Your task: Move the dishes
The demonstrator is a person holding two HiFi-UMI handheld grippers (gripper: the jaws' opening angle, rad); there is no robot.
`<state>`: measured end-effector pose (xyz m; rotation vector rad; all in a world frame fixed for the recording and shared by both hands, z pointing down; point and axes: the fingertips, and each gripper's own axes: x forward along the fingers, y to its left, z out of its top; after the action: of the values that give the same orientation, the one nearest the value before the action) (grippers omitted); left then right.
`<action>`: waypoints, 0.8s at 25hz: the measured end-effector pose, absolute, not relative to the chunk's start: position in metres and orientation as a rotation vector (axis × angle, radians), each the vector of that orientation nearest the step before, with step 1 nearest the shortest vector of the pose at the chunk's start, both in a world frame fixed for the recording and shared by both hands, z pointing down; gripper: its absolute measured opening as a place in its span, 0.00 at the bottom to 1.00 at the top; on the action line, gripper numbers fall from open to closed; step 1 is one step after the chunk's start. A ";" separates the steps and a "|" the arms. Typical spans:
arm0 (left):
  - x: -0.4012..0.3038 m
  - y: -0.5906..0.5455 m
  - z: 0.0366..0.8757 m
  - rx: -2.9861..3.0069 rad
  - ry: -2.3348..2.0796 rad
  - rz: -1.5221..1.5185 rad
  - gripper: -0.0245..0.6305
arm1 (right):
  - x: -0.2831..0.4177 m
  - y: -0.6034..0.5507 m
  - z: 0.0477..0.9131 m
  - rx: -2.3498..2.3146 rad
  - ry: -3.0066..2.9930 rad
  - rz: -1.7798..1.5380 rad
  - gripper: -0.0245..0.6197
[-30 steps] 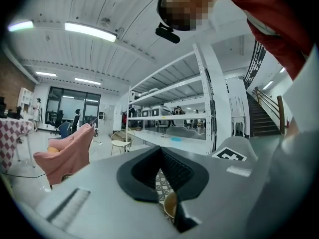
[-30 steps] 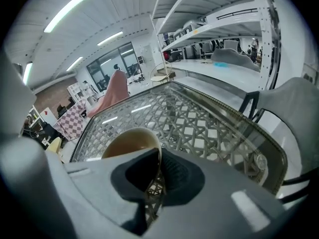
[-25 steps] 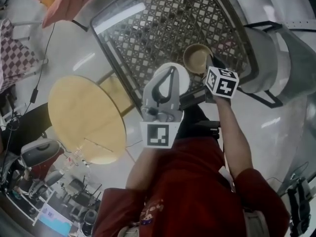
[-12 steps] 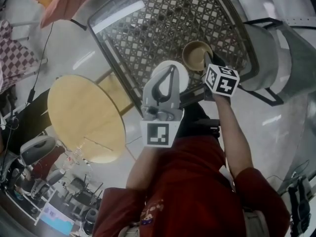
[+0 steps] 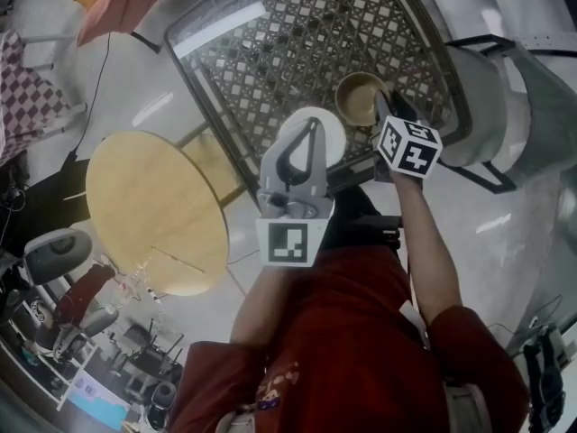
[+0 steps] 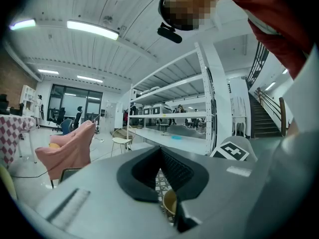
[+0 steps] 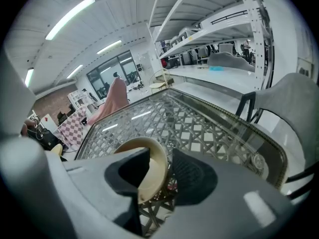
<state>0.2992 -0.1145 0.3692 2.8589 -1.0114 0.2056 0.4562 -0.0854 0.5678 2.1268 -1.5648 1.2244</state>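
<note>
though astride bowl [image 7: 153,167], jaws (right) wider

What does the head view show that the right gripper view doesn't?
Only the head view: a white plate, a round wooden table and the person's red shirt. Only the right gripper view: tall white shelves and ceiling lights. Both: the glass lattice table and the tan bowl; its rim stands between the right tongs, which have just been opening and show a gap beside it.
</note>
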 end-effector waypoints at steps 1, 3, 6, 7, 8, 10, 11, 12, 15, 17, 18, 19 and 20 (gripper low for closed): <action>0.298 -0.115 0.367 2.861 -1.016 0.196 0.04 | 0.456 -0.085 0.565 2.132 -1.567 1.217 0.24; 0.296 -0.116 0.361 2.869 -1.022 0.183 0.04 | 0.456 -0.088 0.555 2.146 -1.573 1.198 0.24; 0.293 -0.122 0.350 2.859 -1.044 0.156 0.04 | 0.457 -0.097 0.533 2.172 -1.595 1.156 0.25; 0.291 -0.123 0.348 2.854 -1.051 0.154 0.04 | 0.456 -0.100 0.527 2.180 -1.608 1.140 0.25; 0.288 -0.124 0.347 2.853 -1.059 0.149 0.04 | 0.454 -0.103 0.522 2.187 -1.623 1.124 0.25; 0.282 -0.123 0.345 2.852 -1.079 0.131 0.04 | 0.448 -0.107 0.514 2.189 -1.657 1.098 0.25; 0.278 -0.122 0.345 2.848 -1.091 0.124 0.04 | 0.444 -0.109 0.512 2.183 -1.674 1.086 0.25; 0.273 -0.121 0.344 2.843 -1.102 0.123 0.04 | 0.439 -0.109 0.509 2.175 -1.689 1.074 0.25; 0.261 -0.114 0.335 2.844 -1.149 0.090 0.04 | 0.431 -0.103 0.496 2.164 -1.728 1.021 0.25; 0.251 -0.114 0.327 2.829 -1.189 0.054 0.04 | 0.425 -0.105 0.481 2.162 -1.758 0.972 0.25; 0.244 -0.116 0.322 2.820 -1.208 0.038 0.04 | 0.420 -0.108 0.474 2.158 -1.774 0.948 0.25; 0.236 -0.118 0.317 2.815 -1.226 0.025 0.04 | 0.414 -0.112 0.466 2.152 -1.790 0.925 0.25; 0.229 -0.120 0.312 2.815 -1.244 0.011 0.04 | 0.407 -0.116 0.458 2.145 -1.807 0.904 0.25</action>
<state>0.2292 -0.1200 0.3118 2.8149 -1.2439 0.0107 0.4074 -0.1161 0.4582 2.1451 -1.8065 0.9044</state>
